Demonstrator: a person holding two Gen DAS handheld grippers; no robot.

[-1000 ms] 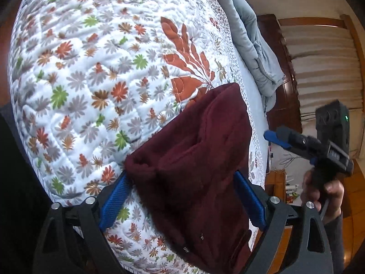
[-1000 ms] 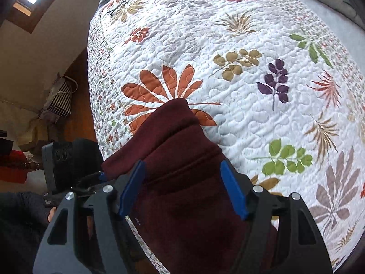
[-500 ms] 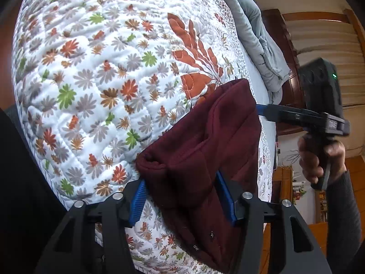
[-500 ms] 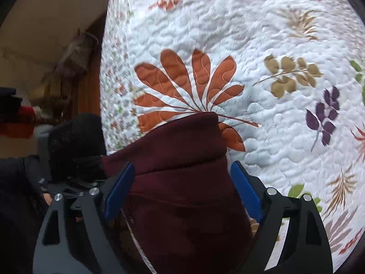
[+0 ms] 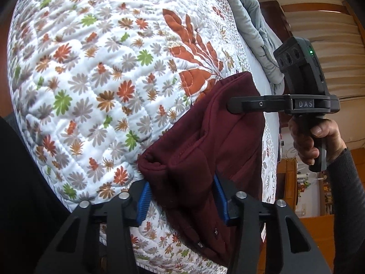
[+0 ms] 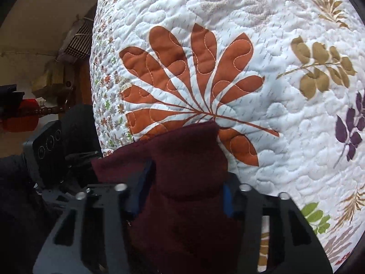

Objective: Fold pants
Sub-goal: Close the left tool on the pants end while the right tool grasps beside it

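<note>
The dark maroon fleece pants (image 5: 212, 150) are lying bunched at the near edge of the bed, on a white quilted bedspread printed with small flowers and large leaves (image 5: 91, 73), one end hanging over the side. The left gripper (image 5: 182, 196) is closing its blue-padded jaws on a thick fold of the fabric; the pads are already pressing into the cloth from both sides. The right gripper (image 6: 182, 194) is likewise closing on the neighbouring end of the garment, with the maroon cloth bulging between its pads. In the left wrist view the person's right hand (image 5: 312, 137) is gripping the handle of that tool.

To do this step well, both grippers are judged to need a full bite through all layers, at matching points along the same edge, before any lift; a shallow pinch is likely to shed the inner layer.

The bedspread beyond the pants is lying open and flat, offering room to spread or carry the fold forward. A rumpled grey blanket (image 5: 255, 36) is bordering the far side, and the mattress edge is dropping away just beneath the grippers.
</note>
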